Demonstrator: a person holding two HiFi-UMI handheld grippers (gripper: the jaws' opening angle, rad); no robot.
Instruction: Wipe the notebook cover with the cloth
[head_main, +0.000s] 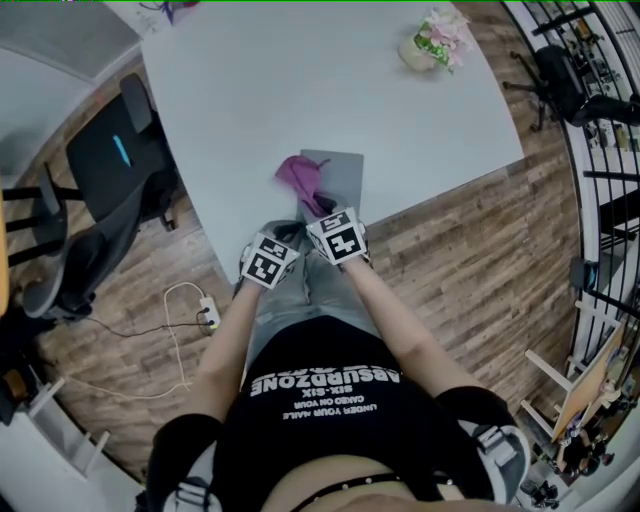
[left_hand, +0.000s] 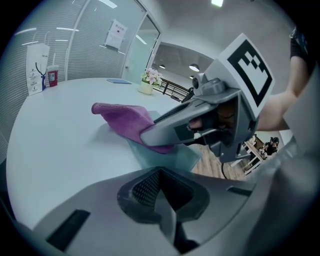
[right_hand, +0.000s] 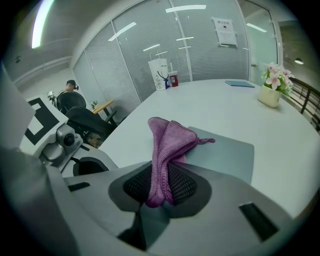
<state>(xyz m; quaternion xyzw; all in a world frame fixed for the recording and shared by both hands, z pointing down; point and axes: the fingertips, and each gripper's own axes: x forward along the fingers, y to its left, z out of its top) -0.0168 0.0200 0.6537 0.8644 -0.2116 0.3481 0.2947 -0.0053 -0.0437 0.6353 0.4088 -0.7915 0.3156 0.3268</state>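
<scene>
A pale table stands on a wood-plank floor in a glass-walled office, with a black chair at its side and a flower pot at the far end. The grey notebook lies near the table's near edge. The right tool is clamped on the purple cloth, which drapes onto the notebook's near corner. The left tool, just beside it, has its jaws together and holds nothing.

Black white-lettered T-shirt; grey left tool, grey right tool.
</scene>
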